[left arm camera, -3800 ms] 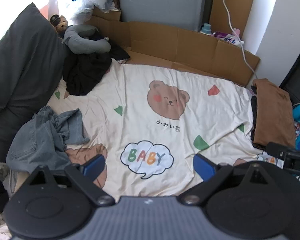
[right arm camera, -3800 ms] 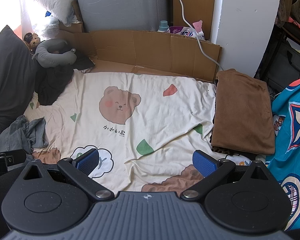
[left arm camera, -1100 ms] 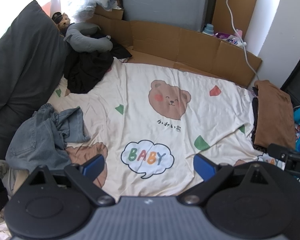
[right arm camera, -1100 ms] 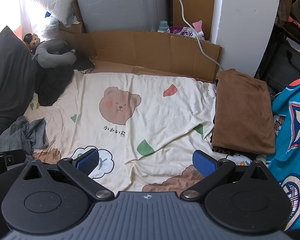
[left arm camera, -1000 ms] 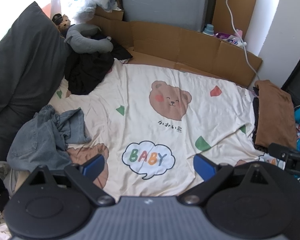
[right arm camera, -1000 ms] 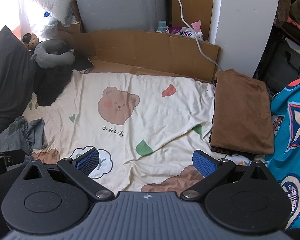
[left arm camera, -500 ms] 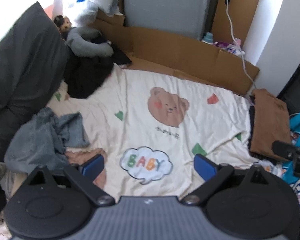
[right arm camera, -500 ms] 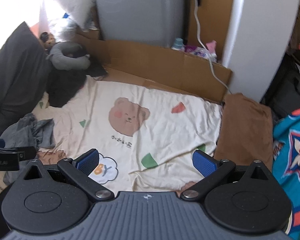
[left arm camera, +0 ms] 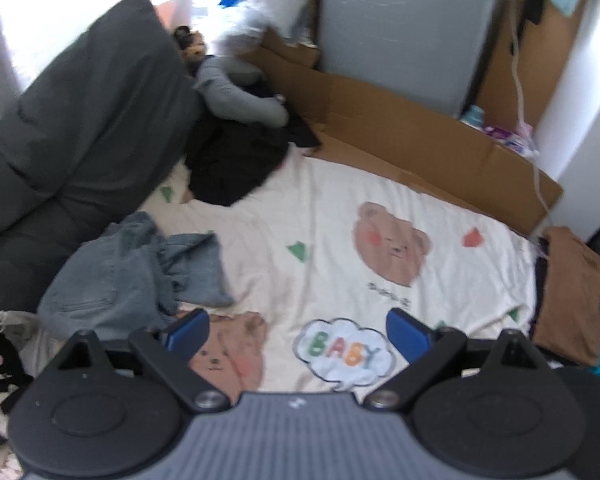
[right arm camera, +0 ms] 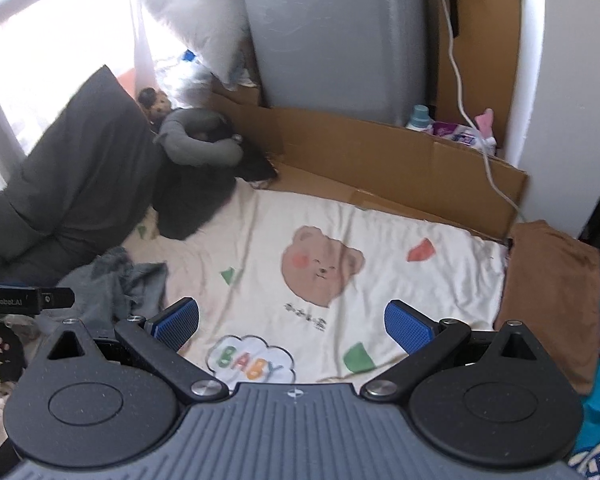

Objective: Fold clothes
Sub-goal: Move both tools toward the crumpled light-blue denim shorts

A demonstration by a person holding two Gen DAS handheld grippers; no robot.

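We held the left gripper [left arm camera: 298, 330] and right gripper [right arm camera: 292, 322] above the bear-print sheet [right arm camera: 380, 232], both spread wide and empty; crumpled jeans [left arm camera: 132, 276] lay at the sheet's left edge.

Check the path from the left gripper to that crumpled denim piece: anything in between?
Nothing visible blocks it. The left gripper is open and empty, and the crumpled denim piece lies just ahead of its left finger on the cream bear sheet. The black garment sits farther back, off that line.
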